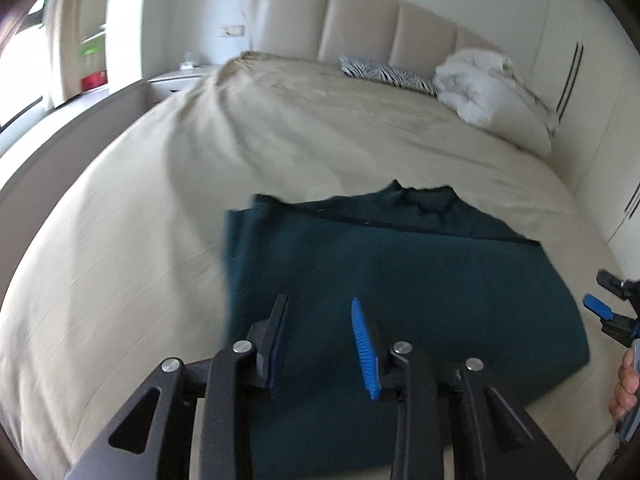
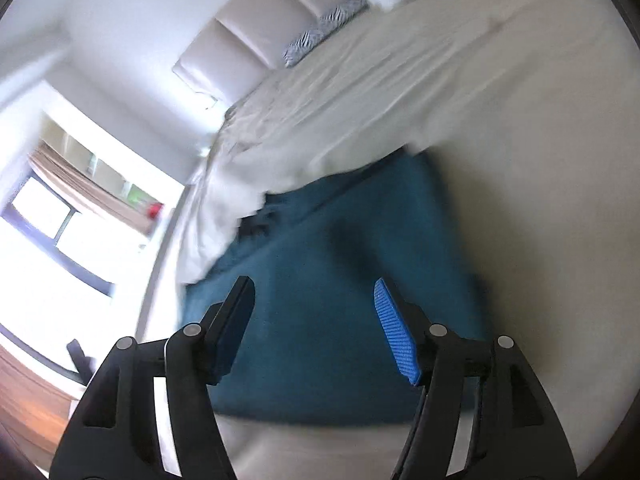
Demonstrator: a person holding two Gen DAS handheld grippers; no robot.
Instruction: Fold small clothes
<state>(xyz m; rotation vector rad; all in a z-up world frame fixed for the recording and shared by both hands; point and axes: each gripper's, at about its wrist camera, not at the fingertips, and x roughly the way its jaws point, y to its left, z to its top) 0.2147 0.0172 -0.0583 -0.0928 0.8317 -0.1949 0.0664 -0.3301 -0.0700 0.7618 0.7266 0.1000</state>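
Observation:
A dark teal garment [image 1: 420, 288] lies folded on the beige bed sheet [image 1: 200, 160], its neckline at the far edge. My left gripper [image 1: 320, 312] hovers over the garment's near left part, open and empty. My right gripper [image 2: 314, 300] is open and empty above the same garment [image 2: 340, 280]; it also shows at the right edge of the left wrist view [image 1: 612, 300], beside the garment's right side. Both views are blurred by motion.
A zebra-print cushion [image 1: 388, 74] and a white fluffy pillow [image 1: 492, 88] lie by the padded headboard [image 1: 360, 16]. A nightstand [image 1: 180, 80] and a window [image 2: 48, 220] are to the left, a wardrobe [image 1: 592, 80] to the right.

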